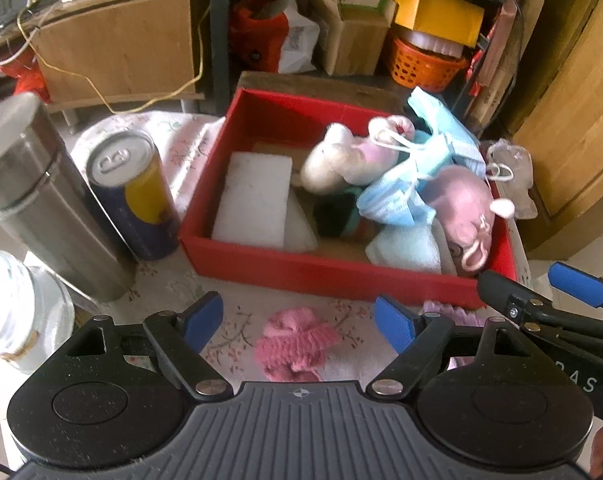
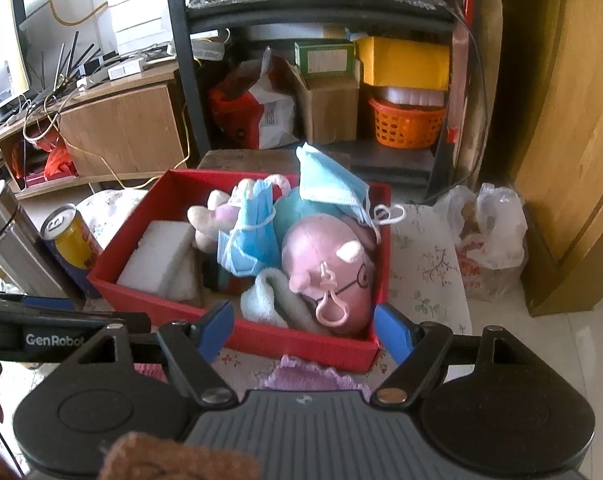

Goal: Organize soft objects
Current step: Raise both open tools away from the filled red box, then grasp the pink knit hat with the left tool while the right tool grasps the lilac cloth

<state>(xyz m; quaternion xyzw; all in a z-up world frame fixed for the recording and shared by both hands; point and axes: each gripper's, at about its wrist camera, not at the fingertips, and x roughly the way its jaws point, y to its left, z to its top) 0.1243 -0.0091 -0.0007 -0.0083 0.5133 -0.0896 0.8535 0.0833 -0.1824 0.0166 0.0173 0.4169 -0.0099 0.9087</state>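
While both pairs of fingers stand spread and hold nothing, the soft items lie as follows. Left gripper (image 1: pixel 299 322): blue fingers wide apart over the flowered surface (image 1: pixel 221 300), a pink knitted piece (image 1: pixel 295 338) lying flat between them, touching neither. Right gripper (image 2: pixel 303 330): fingers equally parted, a lilac knitted piece (image 2: pixel 315 374) on the surface just below and between them, partly hidden by the gripper body; in the left wrist view this gripper enters from the right edge, beside the box corner.

Just beyond both pairs of fingers: red box (image 1: pixel 321 270), open-topped, resting on the surface. Contents, near to far:
- pale blue towel (image 2: pixel 261 294), against the near wall;
- pink plush pig (image 2: pixel 325 264) with glasses and a pink clip, right side;
- blue face masks (image 2: pixel 329 186), several, draped over the plush toys, one ear loop hanging over the right wall;
- cream plush toy (image 1: pixel 333 160), centre back;
- white foam blocks (image 1: pixel 253 196), left side;
- a dark item under the masks, not identifiable.

Left of the box, on the surface: yellow-and-blue can (image 1: pixel 131 196), upright, close to the box; steel flask (image 1: pixel 41 196), upright, beside the can; white jar (image 1: pixel 17 312), nearest the left edge.
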